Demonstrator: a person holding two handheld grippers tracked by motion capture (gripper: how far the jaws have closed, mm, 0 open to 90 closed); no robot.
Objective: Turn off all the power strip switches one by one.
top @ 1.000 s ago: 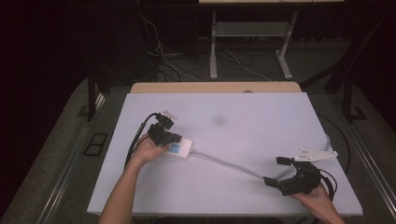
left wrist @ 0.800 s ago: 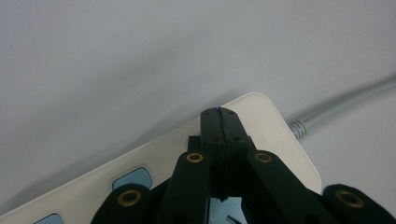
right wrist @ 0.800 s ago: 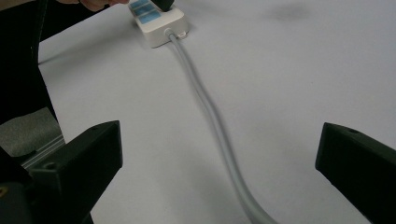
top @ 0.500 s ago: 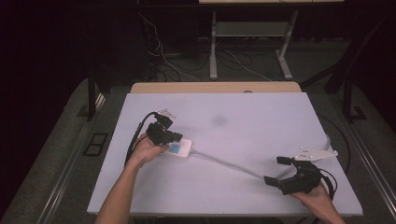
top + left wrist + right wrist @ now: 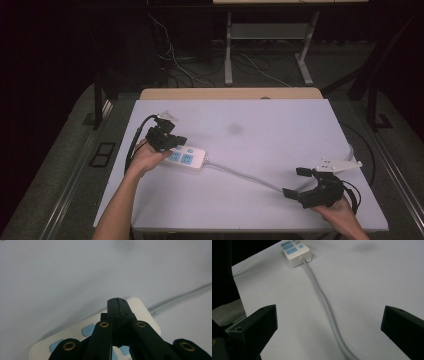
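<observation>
Power strip (image 5: 186, 158): a white block with blue sockets is lying flat near the table's (image 5: 260, 125) left edge, about midway between the front and back edges.
Cord (image 5: 245, 175): a grey cable is running from the strip's right end across the white top toward the front right corner, passing under your right gripper.
Left gripper (image 5: 176, 142): you are holding it just above the strip's left end; its jaws are pressed together with nothing between them.
Right gripper (image 5: 296, 182): you are resting it near the front right corner; its jaws are standing wide apart, straddling the cord without gripping it.
Risk, left side: with the jaws closed, a downward push is likely to shove or tip the strip rather than take hold of it.
Risk, right side: if the strip gets dragged, the loose cord may slide out from between the wide jaws before you are clamping it.
</observation>
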